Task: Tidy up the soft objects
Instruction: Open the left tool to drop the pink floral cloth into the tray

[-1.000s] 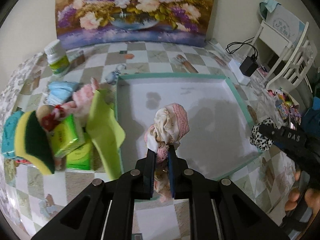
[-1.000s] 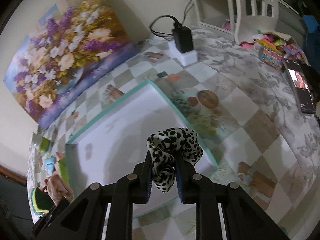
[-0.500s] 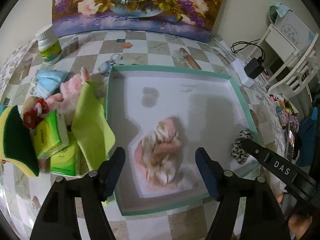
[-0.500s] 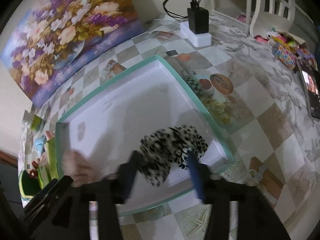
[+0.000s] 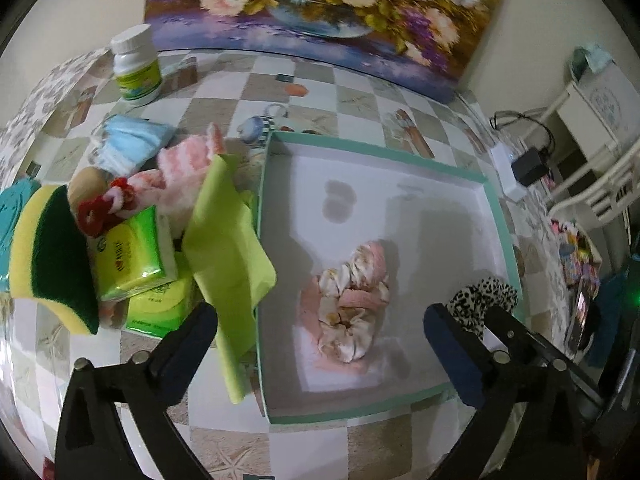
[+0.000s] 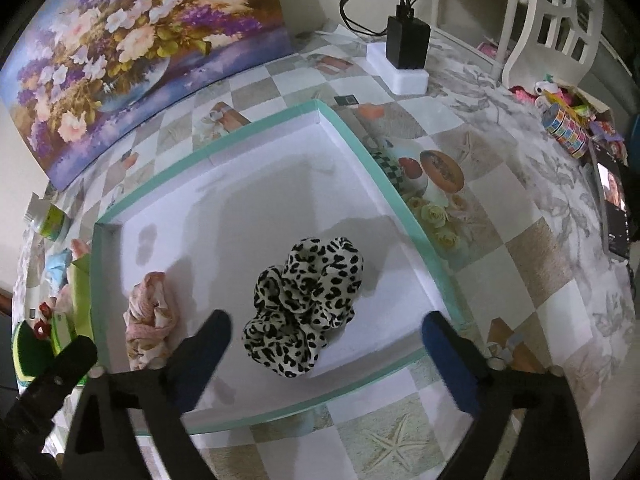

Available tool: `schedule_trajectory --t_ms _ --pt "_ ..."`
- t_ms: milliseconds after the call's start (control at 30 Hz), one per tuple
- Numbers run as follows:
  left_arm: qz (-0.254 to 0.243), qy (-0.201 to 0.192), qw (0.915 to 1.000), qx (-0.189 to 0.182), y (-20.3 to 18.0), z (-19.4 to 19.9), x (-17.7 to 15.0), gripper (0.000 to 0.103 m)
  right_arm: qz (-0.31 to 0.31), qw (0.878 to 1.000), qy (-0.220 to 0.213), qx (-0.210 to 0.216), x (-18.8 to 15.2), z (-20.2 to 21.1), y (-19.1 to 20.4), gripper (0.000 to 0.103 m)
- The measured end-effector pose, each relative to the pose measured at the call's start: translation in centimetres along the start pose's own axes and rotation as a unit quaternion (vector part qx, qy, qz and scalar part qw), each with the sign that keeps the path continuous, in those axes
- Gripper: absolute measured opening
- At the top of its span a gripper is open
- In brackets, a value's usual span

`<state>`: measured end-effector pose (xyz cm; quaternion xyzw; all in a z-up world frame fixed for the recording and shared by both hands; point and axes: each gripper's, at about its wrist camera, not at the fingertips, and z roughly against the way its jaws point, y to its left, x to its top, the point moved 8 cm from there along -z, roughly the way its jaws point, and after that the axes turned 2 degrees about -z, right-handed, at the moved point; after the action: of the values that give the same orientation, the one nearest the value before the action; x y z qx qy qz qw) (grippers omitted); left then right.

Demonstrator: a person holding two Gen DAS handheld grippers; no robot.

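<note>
A big counter (image 6: 532, 248) with a checked, flowery cloth. A flower painting (image 5: 320, 8) leaning on the wall at the back.

On the counter, a wide flat box (image 6: 400, 196) with a green rim and a white floor.

Inside the box, two soft hair ties, apart from each other. A spotted black-and-white scrunchie (image 6: 306, 308) near the front, toward the right side. A pink and cream scrunchie (image 5: 352, 312) near the front too, toward the left side, flat on the white floor.

Right gripper (image 6: 324, 356) just above the front of the box, jaws wide apart, nothing held. Spotted scrunchie in the gap between the two blue pads, not touching either.

Left gripper (image 5: 320, 344) over the front left of the box, jaws wide apart as well, nothing held. Pink scrunchie between and a bit past its tips.

Left of the box, a heap of things close together: a green cloth (image 5: 228, 248) hanging over the box edge, a yellow and dark green sponge (image 5: 52, 256), green tissue packs (image 5: 132, 252), a fluffy pink cloth (image 5: 176, 176), a light blue cloth (image 5: 128, 144), a small red scrunchie (image 5: 94, 216).

Farther back, a white-capped bottle (image 5: 134, 66) with a green label. At the far right, a black charger (image 6: 406, 40) on a white block.
</note>
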<state>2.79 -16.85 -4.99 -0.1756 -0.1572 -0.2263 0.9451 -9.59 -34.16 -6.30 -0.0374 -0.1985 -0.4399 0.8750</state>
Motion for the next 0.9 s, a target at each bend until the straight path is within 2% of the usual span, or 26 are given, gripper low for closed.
schedule_trajectory --t_ms 367,533,633,733,900 --pt "0.018 -0.033 0.9993 -0.006 1.1 2.3 1.2 0.103 0.009 0.999 -0.040 0.034 1.0 3.1 1.8 0.102" --pt "0.037 -0.043 0.9983 -0.015 2.0 3.3 1.6 0.103 0.016 0.998 -0.043 0.030 0.8 3.9 2.5 0.102" --pt "0.049 -0.051 0.9974 -0.010 3.0 3.9 1.9 0.103 0.031 0.998 -0.034 0.041 0.2 3.8 3.8 0.102" --pt "0.058 -0.050 0.9971 -0.002 4.0 4.5 1.8 0.103 0.056 0.997 -0.040 0.032 -0.2 4.0 5.2 0.102" --pt "0.072 -0.046 0.9961 0.021 6.0 5.6 1.2 0.103 0.076 0.995 -0.028 0.065 -1.4 4.4 8.2 0.102"
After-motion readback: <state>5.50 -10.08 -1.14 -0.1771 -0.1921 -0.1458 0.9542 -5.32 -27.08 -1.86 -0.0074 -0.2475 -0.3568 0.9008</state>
